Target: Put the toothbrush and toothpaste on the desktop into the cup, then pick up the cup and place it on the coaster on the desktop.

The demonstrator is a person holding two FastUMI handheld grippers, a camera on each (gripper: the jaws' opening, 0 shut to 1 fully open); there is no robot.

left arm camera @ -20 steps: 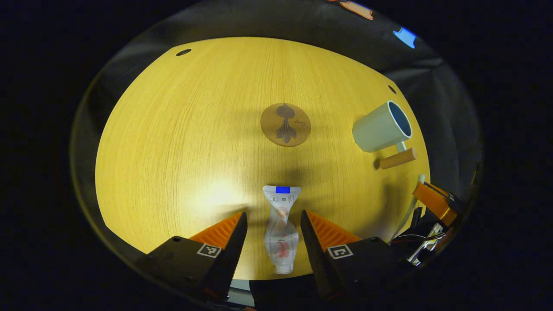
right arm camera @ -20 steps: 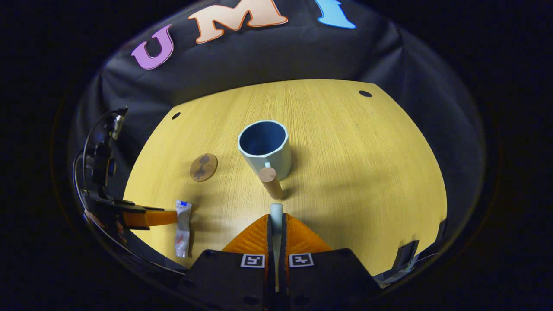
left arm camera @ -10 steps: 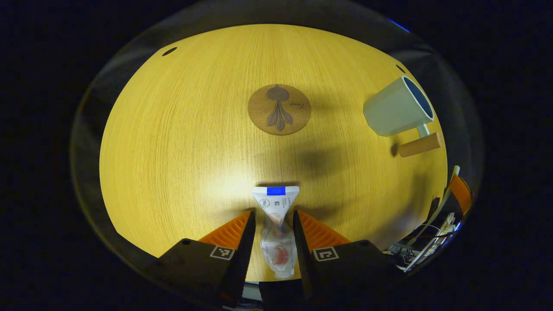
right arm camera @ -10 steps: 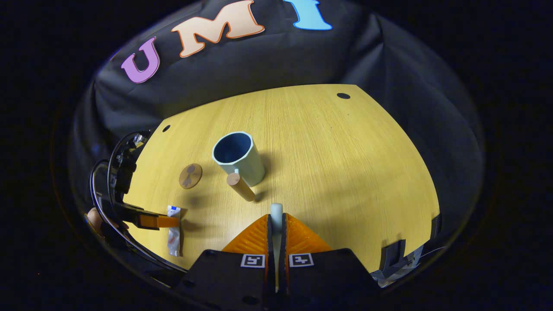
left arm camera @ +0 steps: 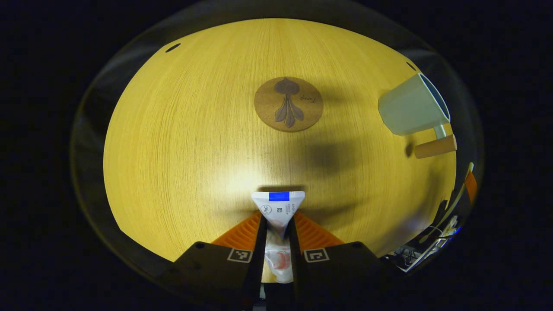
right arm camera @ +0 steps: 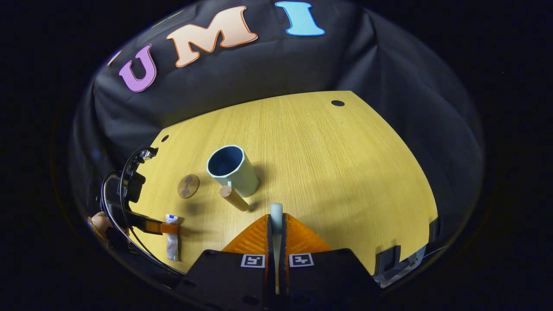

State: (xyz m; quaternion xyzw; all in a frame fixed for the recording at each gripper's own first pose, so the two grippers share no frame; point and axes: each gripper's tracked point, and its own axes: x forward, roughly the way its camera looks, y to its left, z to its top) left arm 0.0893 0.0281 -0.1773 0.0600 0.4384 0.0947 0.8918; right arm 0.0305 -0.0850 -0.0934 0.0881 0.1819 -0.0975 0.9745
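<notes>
toothpaste (left arm camera: 278, 216), at the desk's (left arm camera: 181, 129) near edge, is pinched mid-tube by the left gripper (left arm camera: 276, 229), while the right gripper (right arm camera: 276, 224) clamps the toothbrush (right arm camera: 276, 212); the soft tube may slip short of the cup (right arm camera: 232, 169)

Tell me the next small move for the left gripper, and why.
Probably lift straight up. The left gripper has both fingers pressed on the toothpaste, which looks still on the table; the cup stands upright, off to the right.
</notes>
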